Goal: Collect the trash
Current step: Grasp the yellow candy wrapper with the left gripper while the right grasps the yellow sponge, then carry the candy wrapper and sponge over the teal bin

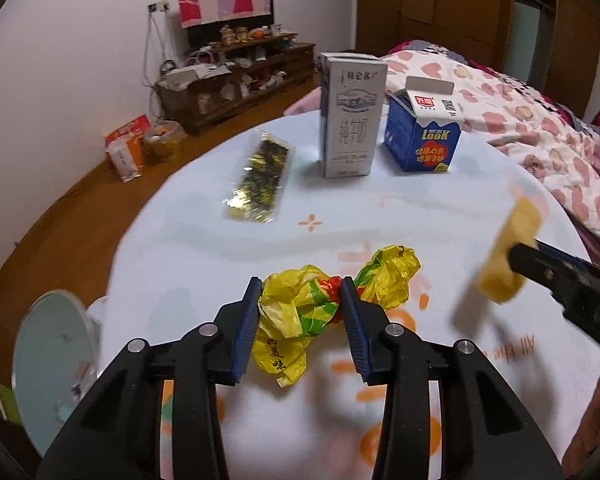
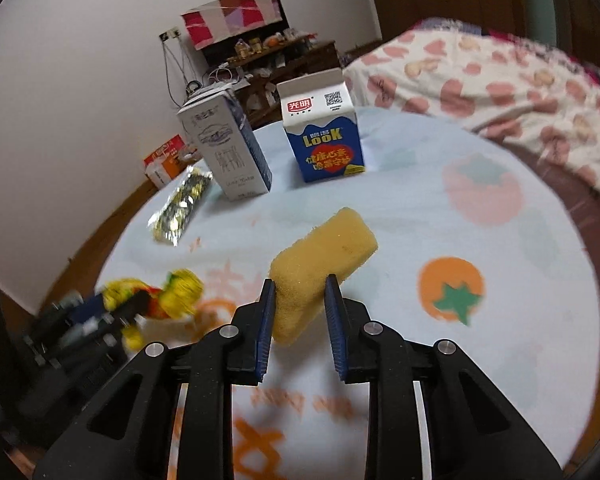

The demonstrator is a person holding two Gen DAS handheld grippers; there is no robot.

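Yellow wrapper (image 1: 300, 312): crumpled plastic with green and red patches and black characters, lying on the tablecloth near the front edge; in the right wrist view it shows as a blurred yellow lump (image 2: 172, 292) at the left.
Left gripper (image 1: 300, 292): its blue pads stand on either side of the wrapper's upper part and touch it, so the jaws are closed onto the wrapper; whether it is lifted off the cloth cannot be told.
Right gripper (image 2: 300, 292): narrowly parted jaws pinch the lower end of a sponge, pads pressed into its sides.
Yellow sponge (image 2: 324, 264): a rounded block held tilted above the table, its free end pointing up and to the right; from the left wrist camera it appears blurred (image 1: 508, 256) at the right edge.
Foil packet (image 1: 258, 178): flat, gold and dark, clear-edged, lying on the cloth left of the cartons, well apart from both grippers.
Grey milk carton (image 1: 350, 116): tall, upright, at the far side of the table.
Blue carton (image 1: 424, 132): shorter, marked "LOOK", its top torn open, standing just right of the grey one.
Tablecloth (image 2: 420, 220): pale blue with orange and pink fruit prints, covering a round table.
Round bin (image 1: 52, 360): pale, blurred, below the table's left edge.
Bed (image 1: 540, 132): quilt with pink hearts, behind the table at right.
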